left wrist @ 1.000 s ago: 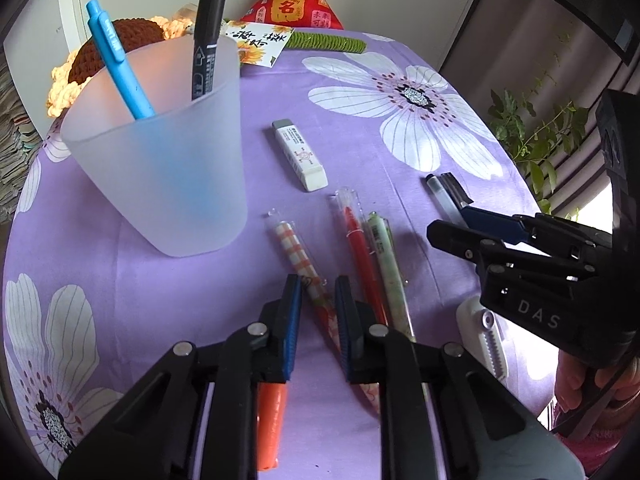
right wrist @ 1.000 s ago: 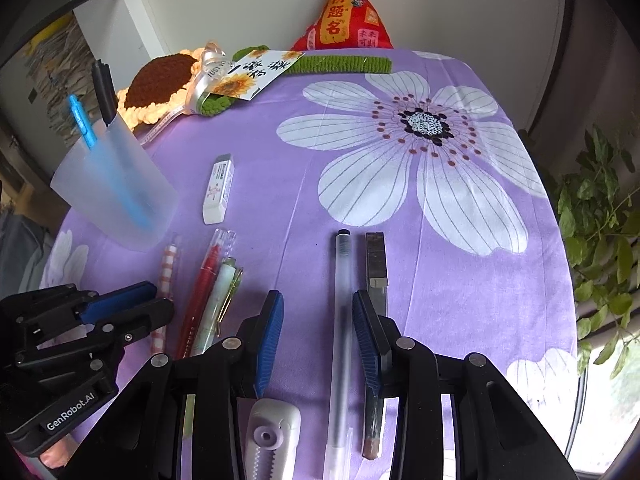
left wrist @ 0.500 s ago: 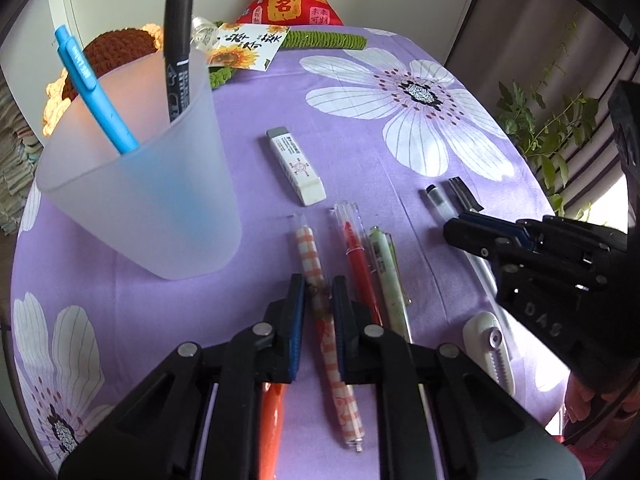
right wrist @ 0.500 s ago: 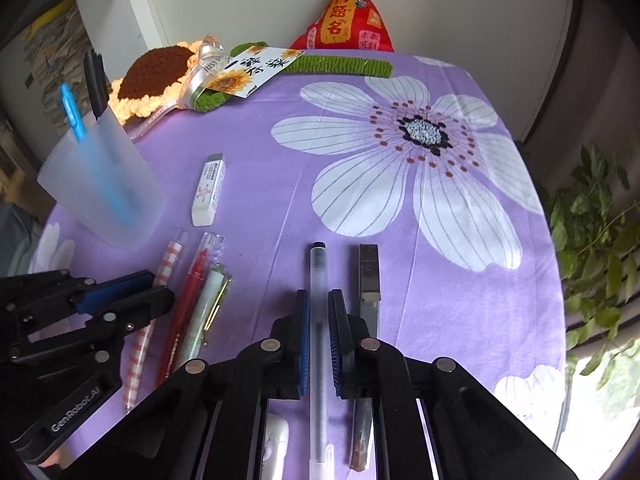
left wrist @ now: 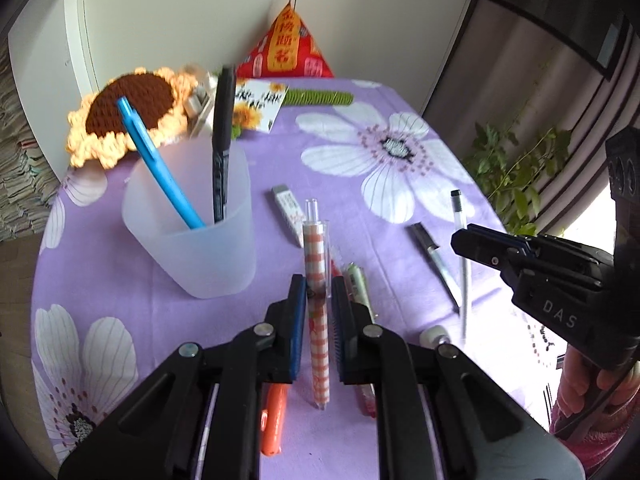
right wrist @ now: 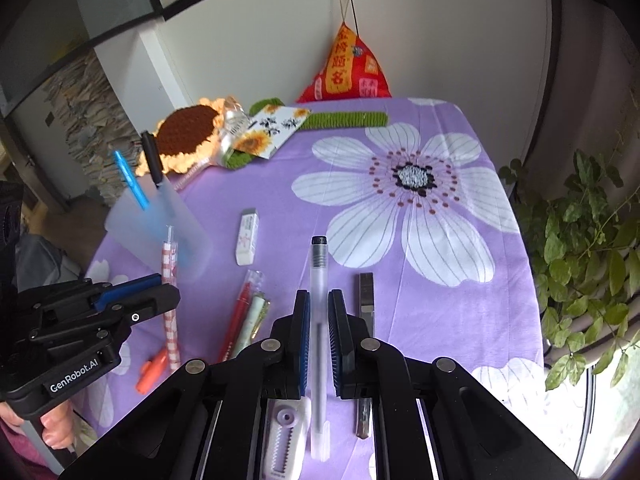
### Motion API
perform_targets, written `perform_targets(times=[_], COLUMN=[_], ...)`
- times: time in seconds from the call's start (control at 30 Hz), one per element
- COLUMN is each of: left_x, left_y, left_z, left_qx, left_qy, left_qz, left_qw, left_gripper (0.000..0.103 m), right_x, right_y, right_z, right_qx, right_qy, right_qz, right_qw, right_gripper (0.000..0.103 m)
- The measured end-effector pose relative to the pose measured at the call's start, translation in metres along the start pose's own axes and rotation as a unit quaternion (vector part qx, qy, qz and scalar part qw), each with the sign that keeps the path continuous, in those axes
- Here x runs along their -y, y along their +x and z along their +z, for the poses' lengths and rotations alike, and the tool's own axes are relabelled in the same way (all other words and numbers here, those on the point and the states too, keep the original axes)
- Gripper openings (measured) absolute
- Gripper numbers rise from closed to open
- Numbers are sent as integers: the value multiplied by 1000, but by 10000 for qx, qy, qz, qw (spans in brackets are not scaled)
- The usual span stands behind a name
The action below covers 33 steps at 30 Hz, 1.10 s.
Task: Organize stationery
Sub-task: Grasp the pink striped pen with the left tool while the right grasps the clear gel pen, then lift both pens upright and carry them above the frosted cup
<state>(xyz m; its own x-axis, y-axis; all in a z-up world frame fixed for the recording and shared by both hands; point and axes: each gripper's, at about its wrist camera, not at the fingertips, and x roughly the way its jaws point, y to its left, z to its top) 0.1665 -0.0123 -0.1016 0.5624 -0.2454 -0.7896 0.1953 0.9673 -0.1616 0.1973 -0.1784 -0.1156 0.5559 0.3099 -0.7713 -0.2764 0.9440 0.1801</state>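
My left gripper (left wrist: 318, 294) is shut on an orange-checked pen (left wrist: 316, 264) and holds it above the purple flowered tablecloth (left wrist: 340, 148), right of a frosted cup (left wrist: 196, 240) that holds a blue pen (left wrist: 160, 168) and a black marker (left wrist: 222, 140). My right gripper (right wrist: 319, 312) is shut on a clear gel pen (right wrist: 319, 280), lifted off the cloth. On the cloth lie a red pen (right wrist: 238, 316), a pale green pen (right wrist: 254, 320), an eraser (right wrist: 247, 236), an orange marker (right wrist: 152, 370), a dark utility blade (right wrist: 366, 296) and a correction tape (right wrist: 286, 436).
A crocheted sunflower (right wrist: 184, 136), a sunflower card (right wrist: 264, 136) and a red pyramid pouch (right wrist: 346, 68) sit at the back of the table. A potted plant (right wrist: 592, 248) stands past the right edge. A wall is behind.
Both grippers closed on their pens and lifted them off the cloth. The views rose and tilted up, and the cup now sits lower left in the left wrist view.
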Motion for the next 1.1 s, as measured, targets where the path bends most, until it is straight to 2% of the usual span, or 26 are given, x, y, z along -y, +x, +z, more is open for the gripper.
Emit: perform_targets(times=[0.53, 0.8, 1.1], left_x=[5, -12, -39], left_y=[-47, -76, -100], left_z=[12, 27, 52], left_qx=[710, 1140, 1602], left_qy=[143, 5, -210], left_qz=[-12, 178, 420], left_qw=[9974, 9933, 9860], left_gripper=[11, 11, 11], right_x=[-25, -52, -96], right_y=[-55, -67, -76], right_z=[13, 31, 64], right_qx=[771, 1068, 1578], right_qy=[-391, -621, -1023], right_qz=[91, 389, 888], right_qw=[9962, 9916, 9781], right_gripper=[10, 10, 10])
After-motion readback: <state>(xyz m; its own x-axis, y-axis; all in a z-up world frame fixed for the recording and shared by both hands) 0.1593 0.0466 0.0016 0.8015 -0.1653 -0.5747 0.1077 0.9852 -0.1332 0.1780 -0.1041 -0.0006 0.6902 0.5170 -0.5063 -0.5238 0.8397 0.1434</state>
